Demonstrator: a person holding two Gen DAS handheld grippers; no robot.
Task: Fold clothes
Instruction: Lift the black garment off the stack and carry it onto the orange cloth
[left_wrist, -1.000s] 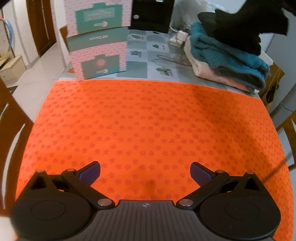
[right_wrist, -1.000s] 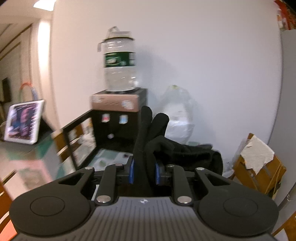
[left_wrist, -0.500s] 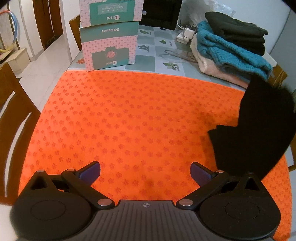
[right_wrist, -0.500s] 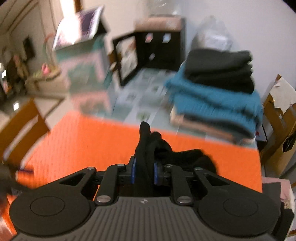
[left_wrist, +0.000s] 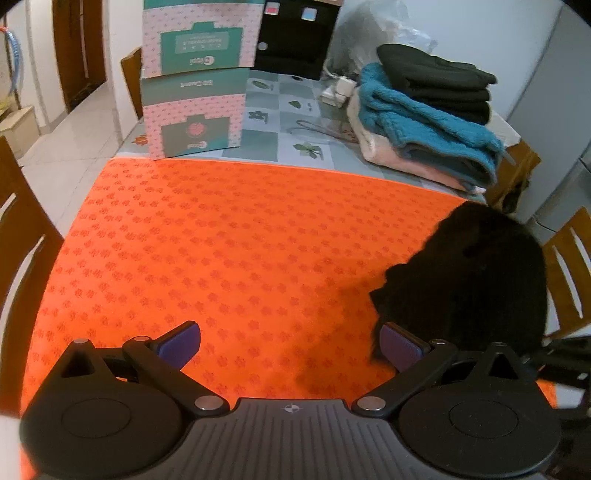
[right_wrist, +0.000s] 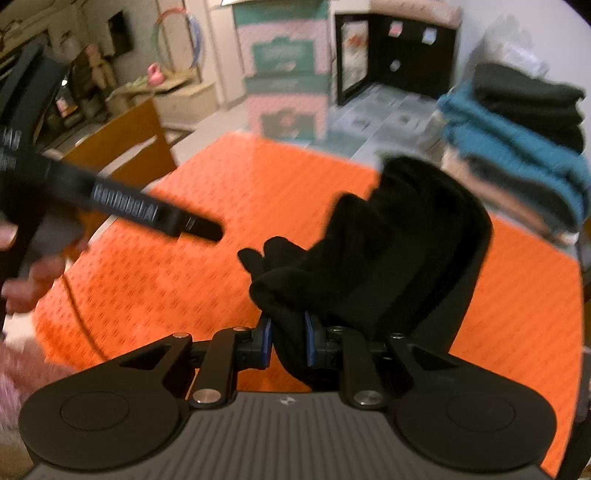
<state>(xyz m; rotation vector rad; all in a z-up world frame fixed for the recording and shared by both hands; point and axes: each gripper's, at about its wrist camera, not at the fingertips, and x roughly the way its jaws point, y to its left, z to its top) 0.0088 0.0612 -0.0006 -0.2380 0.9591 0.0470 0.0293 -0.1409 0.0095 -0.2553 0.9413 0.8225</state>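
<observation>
the right tongs (right_wrist: 287, 345) are clenched on a bunched corner of the black garment (right_wrist: 402, 251), which trails away from them onto the right part of the orange surface (right_wrist: 229, 206). the left tongs (left_wrist: 290, 345) hang released and empty, with the garment's near edge just beside their right finger, so they are well placed to take it.

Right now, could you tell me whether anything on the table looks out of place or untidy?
Only the black garment: it is bunched in the right gripper over the orange cloth, not flat. The folded stack behind looks neat.
</observation>
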